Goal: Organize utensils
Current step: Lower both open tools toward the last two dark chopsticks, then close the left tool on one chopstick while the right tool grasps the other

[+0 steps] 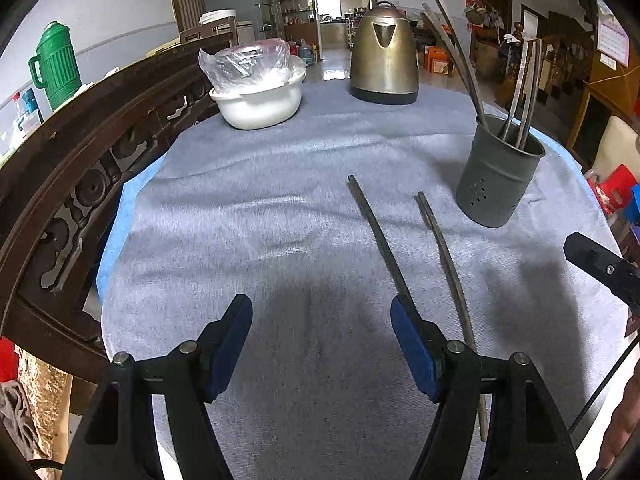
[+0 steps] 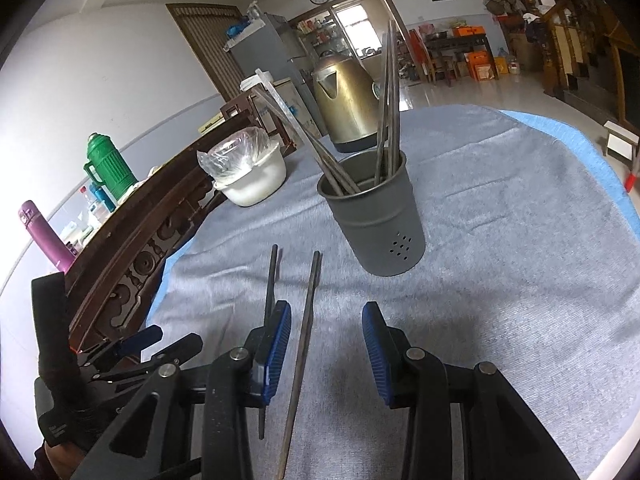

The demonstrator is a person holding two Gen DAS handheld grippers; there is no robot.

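Left wrist view: left gripper (image 1: 322, 344) is hovering with jaws wide apart, holding nothing. Two chopsticks are lying loose on the grey-clothed tabletop (image 1: 248, 208): the left chopstick (image 1: 378, 236) is running under the gripper's right finger, the right chopstick (image 1: 450, 280) is just beside it. The grey holder (image 1: 498, 178) is standing upright ahead and right, already carrying several chopsticks, near the kettle (image 1: 385, 56) and the white bowl (image 1: 258, 96).

Right wrist view: right gripper (image 2: 326, 350) is also spread open and empty, and it is straddling the right chopstick (image 2: 304, 344), which sits between the pads, closer to the left pad (image 2: 276, 348). The left chopstick (image 2: 270, 284) is passing outside that pad. The holder (image 2: 374, 220) is straight ahead, near.

Judgement: the right gripper is lining up the pick. Centre the stick between the pads, go down to the cloth, close on the one stick only, lift level, then tip it vertical over the holder's rim so it is not snagging the sticks already leaning inside.
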